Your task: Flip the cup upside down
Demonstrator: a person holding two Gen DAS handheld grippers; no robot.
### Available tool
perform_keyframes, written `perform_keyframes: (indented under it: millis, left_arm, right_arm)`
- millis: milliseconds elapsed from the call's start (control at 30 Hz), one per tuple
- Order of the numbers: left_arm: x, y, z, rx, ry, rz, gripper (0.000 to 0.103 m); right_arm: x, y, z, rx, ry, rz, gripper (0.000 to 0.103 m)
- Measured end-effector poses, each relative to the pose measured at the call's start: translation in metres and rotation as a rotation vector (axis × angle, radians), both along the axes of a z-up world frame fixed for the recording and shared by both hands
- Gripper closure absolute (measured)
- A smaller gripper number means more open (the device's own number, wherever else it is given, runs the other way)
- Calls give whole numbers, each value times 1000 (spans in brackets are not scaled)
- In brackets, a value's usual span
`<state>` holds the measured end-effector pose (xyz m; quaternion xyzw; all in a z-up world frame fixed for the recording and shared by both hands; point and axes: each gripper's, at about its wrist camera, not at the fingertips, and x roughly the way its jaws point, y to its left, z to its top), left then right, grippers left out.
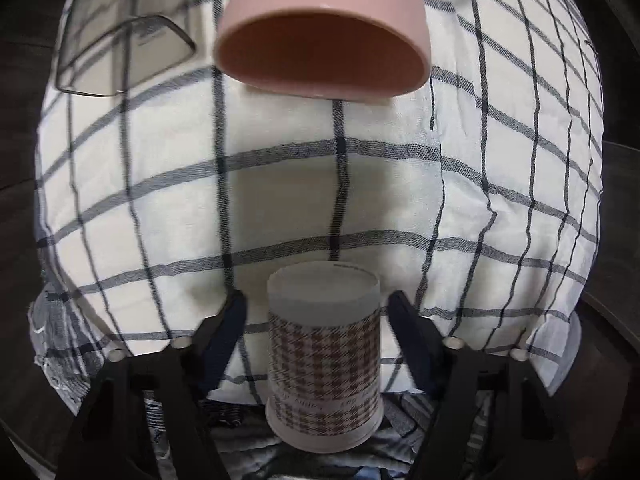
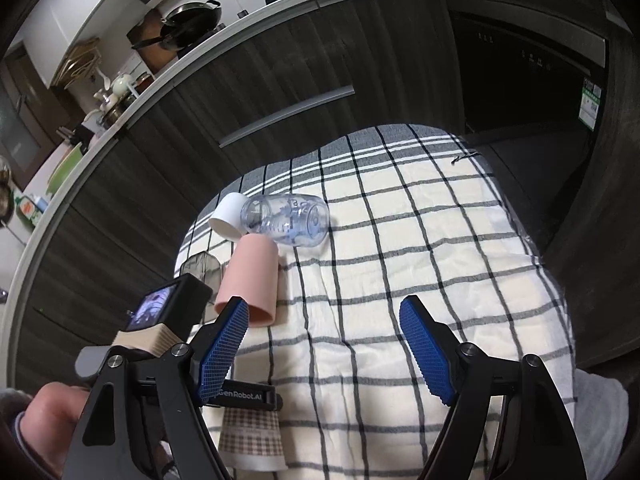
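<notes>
A paper cup with a brown houndstooth pattern [image 1: 324, 356] stands between the fingers of my left gripper [image 1: 320, 312], its closed base toward the camera and its wider rim down. The fingers are spread and stand apart from the cup on both sides. The same cup [image 2: 252, 440] shows in the right wrist view under the left gripper. My right gripper [image 2: 324, 320] is open and empty above the checked cloth [image 2: 400, 240].
A pink cup [image 1: 324, 40] lies on its side beyond, also in the right wrist view [image 2: 250, 280]. A clear bottle [image 2: 288, 220], a white cap [image 2: 228, 216] and a smoky transparent container [image 1: 120, 56] lie near it. Dark cabinets [image 2: 280, 92] stand behind.
</notes>
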<state>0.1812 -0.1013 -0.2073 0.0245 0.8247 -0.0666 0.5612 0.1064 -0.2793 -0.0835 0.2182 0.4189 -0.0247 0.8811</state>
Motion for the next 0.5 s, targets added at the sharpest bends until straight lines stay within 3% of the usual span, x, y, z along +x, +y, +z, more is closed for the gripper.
perform_keyframes:
  millis: [100,333,500]
  left_arm:
    - [2,-2,-9,-7,29,-8,48]
    - [5,-1,-11,-20,-23,-23,49]
    - [-17,-5,29,-33,-188,-63,49]
  right_arm:
    - [3,-1,-8,26,24,-1,25]
    - [1,-4,-13,31,38,-10,25]
    - [-11,-1,-3,12,14,-7,25]
